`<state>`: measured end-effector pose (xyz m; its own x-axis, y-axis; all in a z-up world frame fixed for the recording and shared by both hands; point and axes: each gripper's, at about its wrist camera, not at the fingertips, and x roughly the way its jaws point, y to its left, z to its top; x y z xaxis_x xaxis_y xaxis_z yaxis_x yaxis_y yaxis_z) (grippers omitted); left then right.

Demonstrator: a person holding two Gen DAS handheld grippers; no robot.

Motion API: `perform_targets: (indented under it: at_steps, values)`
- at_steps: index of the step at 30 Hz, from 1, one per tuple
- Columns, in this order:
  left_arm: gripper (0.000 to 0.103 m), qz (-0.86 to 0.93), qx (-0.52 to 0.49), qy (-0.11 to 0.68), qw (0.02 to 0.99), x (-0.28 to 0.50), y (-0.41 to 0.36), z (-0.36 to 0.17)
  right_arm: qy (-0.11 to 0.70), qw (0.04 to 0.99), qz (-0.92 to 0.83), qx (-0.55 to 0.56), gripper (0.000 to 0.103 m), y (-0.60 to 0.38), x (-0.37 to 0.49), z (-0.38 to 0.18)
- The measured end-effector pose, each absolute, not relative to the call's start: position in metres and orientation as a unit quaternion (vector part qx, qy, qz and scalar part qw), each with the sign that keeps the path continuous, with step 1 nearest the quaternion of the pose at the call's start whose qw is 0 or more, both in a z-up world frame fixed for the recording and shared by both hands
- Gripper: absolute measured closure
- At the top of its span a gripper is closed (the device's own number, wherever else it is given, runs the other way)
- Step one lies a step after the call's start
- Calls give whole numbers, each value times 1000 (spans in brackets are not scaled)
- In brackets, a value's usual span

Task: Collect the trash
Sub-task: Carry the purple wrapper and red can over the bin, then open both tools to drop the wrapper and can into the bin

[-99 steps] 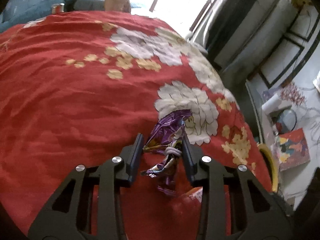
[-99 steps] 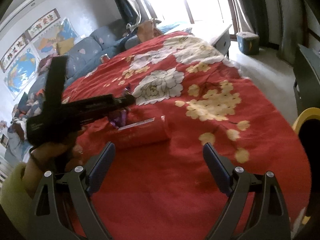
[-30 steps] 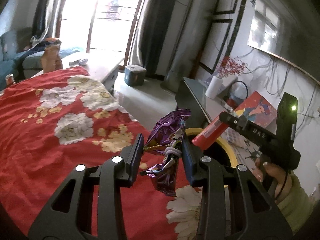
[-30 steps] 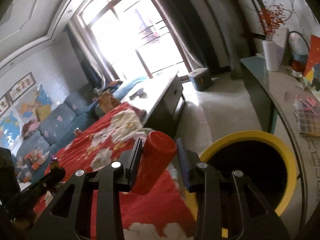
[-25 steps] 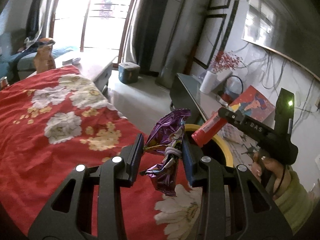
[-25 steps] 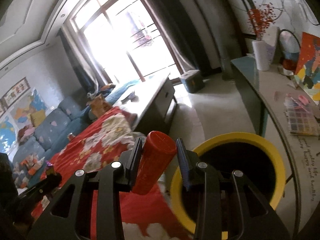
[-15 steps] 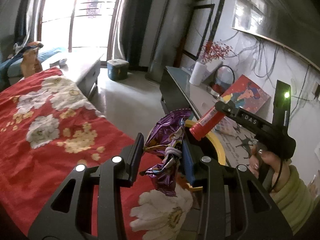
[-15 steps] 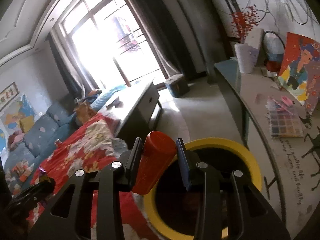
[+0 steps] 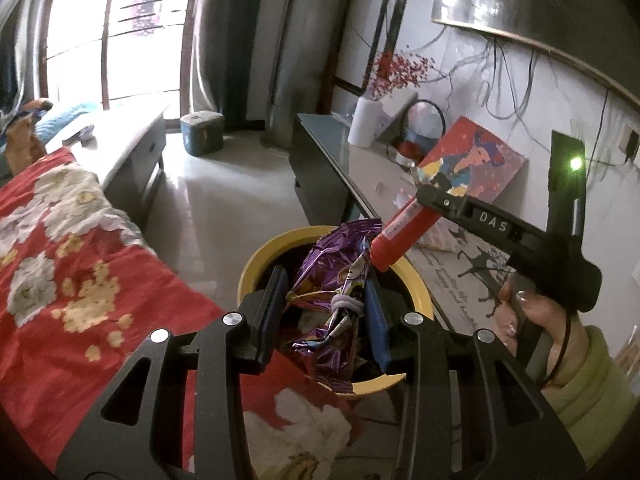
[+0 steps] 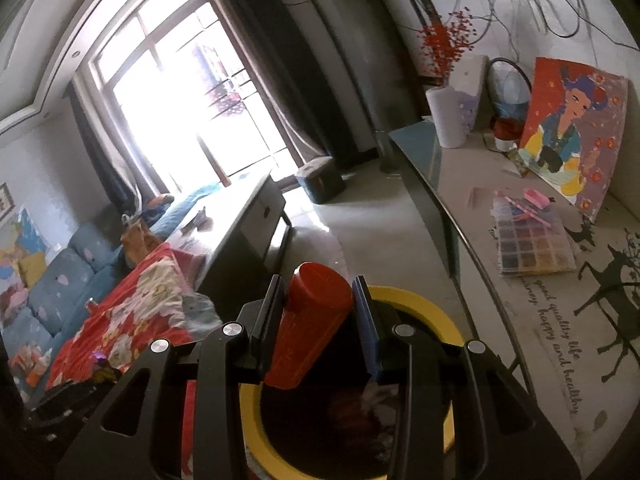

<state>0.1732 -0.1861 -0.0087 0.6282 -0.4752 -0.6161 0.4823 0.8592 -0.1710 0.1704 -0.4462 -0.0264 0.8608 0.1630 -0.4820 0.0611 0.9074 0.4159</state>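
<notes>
1. My left gripper [image 9: 324,312] has its pads squeezed on a crumpled purple foil snack wrapper [image 9: 336,280] — the wrapper sticks up above the fingertips and hangs down below them.
2. From the left wrist view, the wrapper sits right over the mouth of the yellow-rimmed trash bin [image 9: 256,256], which stands on the floor just beside the edge of the red flowered blanket [image 9: 80,280].
3. My right gripper [image 10: 318,320] is clamped on a red cylindrical tube [image 10: 312,320], flat capped end pointing forward and up, the body tilted between the pads.
4. In the right wrist view the tube is above the near rim of the same bin [image 10: 424,304]; the inside looks dark, with some stuff already in there that I can't make out.
5. The left camera catches the right gripper [image 9: 424,200] too — it comes in from the right side, held by my hand [image 9: 536,316] in a light green sleeve [image 9: 592,384], with the tube [image 9: 400,232] angled down so its low end is just beside the top of the wrapper.
6. Next to the bin is a long side table [image 10: 460,184] with a colourful painting [image 10: 572,128], a white vase of red sprigs [image 10: 452,116] and a bead organizer box [image 10: 532,240].
</notes>
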Motion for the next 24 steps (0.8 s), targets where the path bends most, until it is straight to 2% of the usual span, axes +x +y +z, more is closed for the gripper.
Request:
perform_targets:
  at_steps: [24]
  values:
    - [70, -293, 42, 397, 869, 200, -241, -59, 286, 926, 15, 247, 68, -474, 180, -60]
